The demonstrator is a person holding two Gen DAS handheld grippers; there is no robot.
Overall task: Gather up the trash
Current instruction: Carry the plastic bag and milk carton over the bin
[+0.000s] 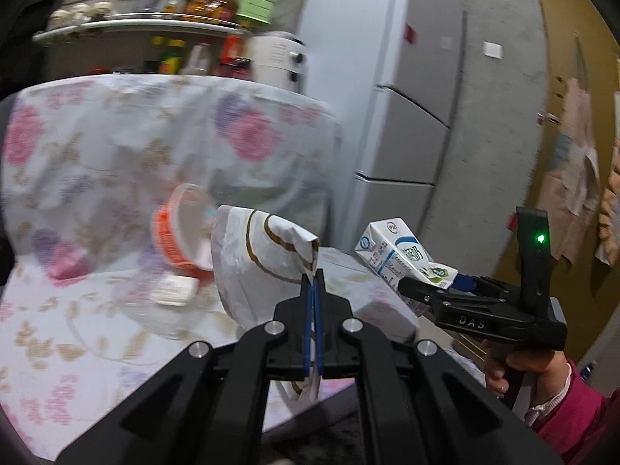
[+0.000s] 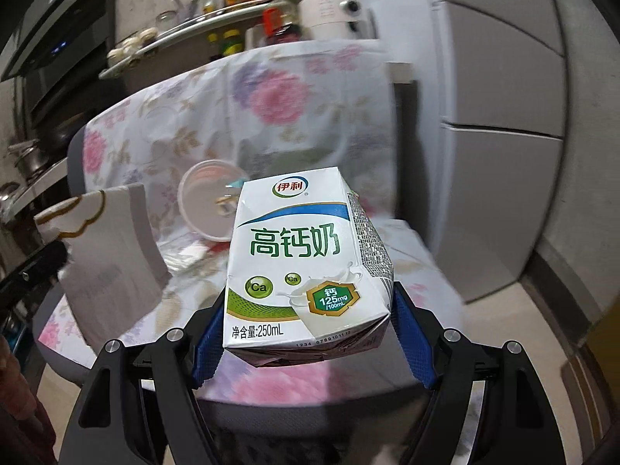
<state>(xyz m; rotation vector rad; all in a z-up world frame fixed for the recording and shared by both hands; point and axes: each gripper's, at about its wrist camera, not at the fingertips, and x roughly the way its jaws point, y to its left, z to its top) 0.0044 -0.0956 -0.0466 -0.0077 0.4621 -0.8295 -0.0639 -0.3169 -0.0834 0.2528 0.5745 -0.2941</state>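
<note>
Two claws hold trash above our floral-clothed tabletop [image 1: 58, 333], fridge [image 2: 500, 89] at right.
Left claw [image 1: 314, 277] pinches the paper bag [image 1: 263, 263]; right claw [image 2: 306, 333] clamps the milk carton [image 2: 298, 263], whose label only our right view shows.

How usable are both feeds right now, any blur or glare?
Left wrist: tablecloth and shelf bottles smeared by motion, paper bag and left gripper sharp. Right wrist: milk carton crisp, print readable; background blurred; fisheye bends the fridge.

Light: soft, even, indoors | Blur: flowery cloth [image 1: 116, 147] and shelf [image 1: 135, 27] smeared | Sharp: milk carton [image 2: 302, 263] | Edges: bent, dark corners
</note>
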